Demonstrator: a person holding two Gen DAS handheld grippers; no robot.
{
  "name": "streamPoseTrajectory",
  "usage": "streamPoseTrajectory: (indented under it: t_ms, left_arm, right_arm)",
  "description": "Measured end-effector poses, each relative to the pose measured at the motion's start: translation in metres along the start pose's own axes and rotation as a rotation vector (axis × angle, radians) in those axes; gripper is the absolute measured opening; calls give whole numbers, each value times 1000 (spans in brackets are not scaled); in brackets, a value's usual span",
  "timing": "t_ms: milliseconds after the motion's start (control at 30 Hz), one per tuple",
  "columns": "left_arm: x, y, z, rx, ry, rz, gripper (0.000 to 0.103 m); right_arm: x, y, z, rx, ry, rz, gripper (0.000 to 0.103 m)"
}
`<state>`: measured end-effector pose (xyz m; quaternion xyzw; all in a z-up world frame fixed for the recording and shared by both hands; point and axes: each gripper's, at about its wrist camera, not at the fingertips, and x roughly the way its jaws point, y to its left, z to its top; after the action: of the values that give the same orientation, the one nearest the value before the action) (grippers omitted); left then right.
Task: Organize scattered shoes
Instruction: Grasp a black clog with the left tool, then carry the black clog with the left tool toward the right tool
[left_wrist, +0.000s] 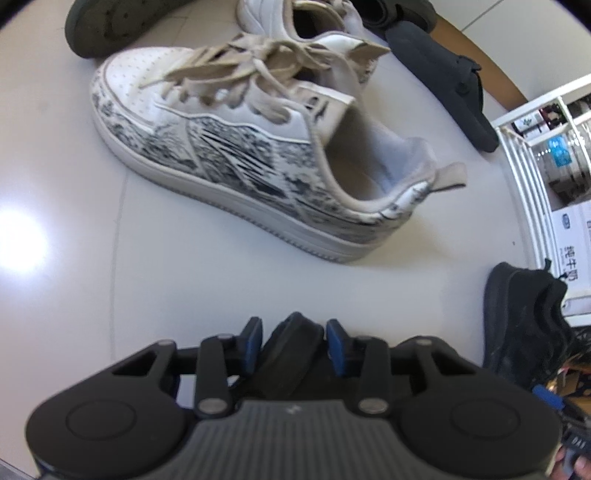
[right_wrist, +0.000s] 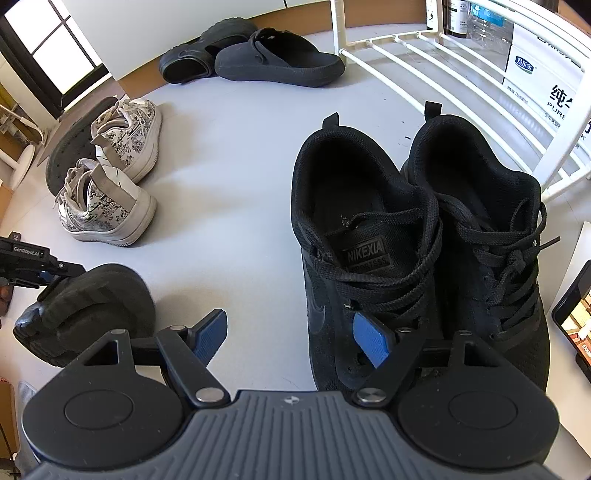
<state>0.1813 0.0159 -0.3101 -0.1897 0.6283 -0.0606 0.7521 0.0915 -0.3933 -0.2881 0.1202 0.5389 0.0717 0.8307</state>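
Black foam clog (left_wrist: 291, 343) sits pinched between the blue pads of the left claw (left_wrist: 294, 341), which tilts steeply down twd the pale floor (left_wrist: 184, 280). Right claw (right_wrist: 291, 338) also angled down, jaws spread, nothing between them, its right pad over the near black sneaker (right_wrist: 369, 236) of a pair by the white rack (right_wrist: 461, 74). Farther: two printed white sneakers (right_wrist: 122, 136), then two more clogs (right_wrist: 277, 61).

Left gripper (left_wrist: 294, 341): black linkage arms showing silver pivot screws, blue ridged pads (left_wrist: 336, 349), grey ribbed housing carrying two round black caps. Right gripper (right_wrist: 291, 338): showing same build, blue pads (right_wrist: 371, 341), small white mark sitting on ribbed housing. "GenRobot.AI" lettering showing on left gripper's black body.
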Motion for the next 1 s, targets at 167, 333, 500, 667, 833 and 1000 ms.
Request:
streamPoseTrajectory:
  t_ms: [167, 333, 500, 667, 833, 1000]
  left_arm:
    - [7, -19, -2, 4, 8, -33, 38]
    - [15, -38, -3, 1, 15, -67, 37]
    - [25, -55, -3, 5, 16, -103, 29]
    - [33, -70, -5, 49, 25, -119, 29]
    - [34, -75, -3, 58, 22, -131, 27]
    - [30, -71, 4, 47, -13, -125, 26]
  right_arm:
    - [0, -1, 0, 3, -2, 5, 80]
    - [-1, -3, 0, 6, -4, 9, 80]
    - [-1, -1, 1, 7, -6, 15, 80]
    - [-2, 2, 1, 0, -9, 28, 80]
    - [-2, 3, 0, 4, -7, 34, 80]
    - [-1, 8, 2, -6, -5, 47, 80]
